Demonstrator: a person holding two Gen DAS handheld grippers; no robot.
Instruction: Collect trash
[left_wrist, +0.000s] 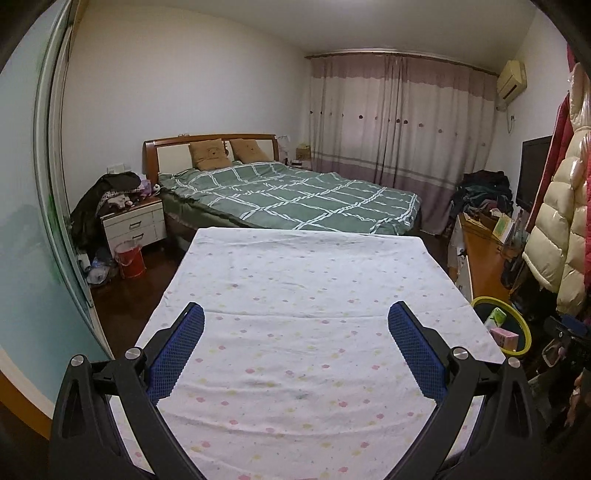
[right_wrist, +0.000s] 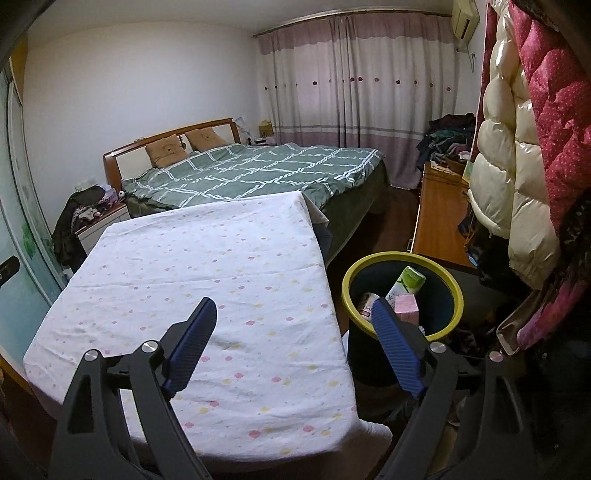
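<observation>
Bedroom walls are white, and a big bed (left_wrist: 288, 192) with a green checked cover sits at the back by long curtains (left_wrist: 399, 118). Close to the cameras is a table (right_wrist: 207, 266) with a white spotty cloth on it. No trash shows on the cloth.

Right beside the table, on the floor, stands a bin (right_wrist: 458, 291) with a yellow rim. The trash is in there. A white and green bottle (right_wrist: 408, 278) leans in the bin with its long side going up and a bit to the right. A pink box (right_wrist: 406, 306) sits just below it, standing mostly upright. A small white pack (right_wrist: 365, 304) with tiny print is next to them, partly hidden, so I cannot tell which way it points.

These things look light. The bottle looks smooth and may slip, so holding it across its middle seems best. The box looks like thin card and could crush, so a soft pinch on its flat sides would be good.

The left gripper (left_wrist: 295, 317) hangs over the table with its blue fingers wide apart and nothing between them. The right gripper (right_wrist: 293, 314) is spread wide too, with one finger over the cloth and one in front of the bin. It holds nothing.

It looks like the picking up is mostly done.
</observation>
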